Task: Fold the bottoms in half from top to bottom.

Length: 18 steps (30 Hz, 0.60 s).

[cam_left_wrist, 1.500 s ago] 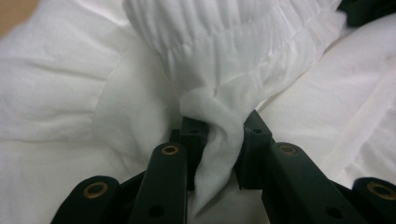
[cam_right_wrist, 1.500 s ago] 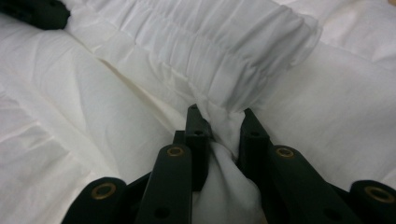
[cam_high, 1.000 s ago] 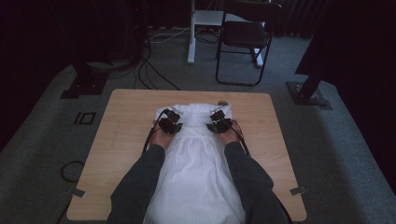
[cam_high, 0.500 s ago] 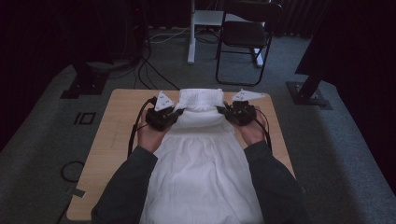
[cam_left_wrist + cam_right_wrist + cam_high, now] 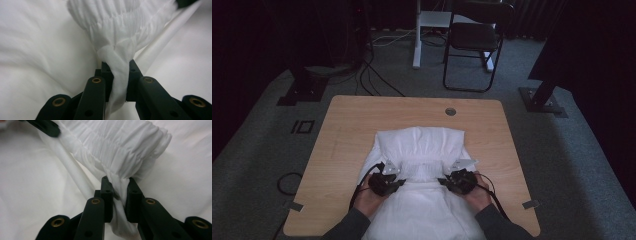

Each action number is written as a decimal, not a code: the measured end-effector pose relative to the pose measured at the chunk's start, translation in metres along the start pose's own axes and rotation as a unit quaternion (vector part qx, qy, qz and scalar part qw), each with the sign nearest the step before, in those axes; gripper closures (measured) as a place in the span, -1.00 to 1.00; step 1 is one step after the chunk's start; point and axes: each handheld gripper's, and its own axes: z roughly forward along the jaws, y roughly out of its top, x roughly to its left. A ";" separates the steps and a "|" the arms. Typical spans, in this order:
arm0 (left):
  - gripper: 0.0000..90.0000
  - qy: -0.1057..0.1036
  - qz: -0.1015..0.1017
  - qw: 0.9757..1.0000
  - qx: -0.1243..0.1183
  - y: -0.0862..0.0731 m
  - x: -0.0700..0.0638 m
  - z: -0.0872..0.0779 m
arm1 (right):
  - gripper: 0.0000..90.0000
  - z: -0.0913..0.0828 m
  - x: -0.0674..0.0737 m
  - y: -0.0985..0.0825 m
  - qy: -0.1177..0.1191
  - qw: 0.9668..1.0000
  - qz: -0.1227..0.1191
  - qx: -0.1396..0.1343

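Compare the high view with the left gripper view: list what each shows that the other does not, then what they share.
High view: the light wooden rectangular table, the black folding metal chair on grey carpet, both forearms and the right hand-held gripper.

Left gripper view: the black jaws pinching a bunched end of the gathered elastic band, with its fine ribbing close up.

Both: the white cotton garment, folded back on itself, and the left hand-held gripper shut on it.

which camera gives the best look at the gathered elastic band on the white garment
The right gripper view: the white garment's gathered elastic band runs across it close up, ribs sharp, one end pinched in the right gripper. The left gripper view shows the other end bunched. The high view shows it small between both grippers.
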 end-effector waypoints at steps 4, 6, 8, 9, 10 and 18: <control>0.82 0.018 0.012 1.000 -0.007 -0.001 0.007 0.002 | 0.74 0.015 0.007 -0.011 -0.003 1.000 -0.003 0.017; 0.82 0.021 0.018 1.000 -0.006 0.000 0.008 0.004 | 0.73 0.016 0.007 -0.009 0.002 1.000 0.002 0.016; 0.82 0.013 0.008 1.000 -0.009 0.004 0.018 0.007 | 0.73 0.020 0.005 -0.007 0.005 1.000 0.013 0.021; 0.81 0.012 0.004 1.000 -0.008 0.005 0.022 0.008 | 0.74 0.022 0.003 -0.007 0.008 1.000 0.018 0.021; 0.81 0.012 -0.001 1.000 -0.007 0.007 0.026 0.009 | 0.75 0.025 0.000 -0.007 0.011 1.000 0.021 0.019; 0.82 0.033 -0.024 0.999 -0.002 0.030 0.035 0.024 | 0.77 0.046 -0.054 0.019 -0.002 0.999 0.046 0.011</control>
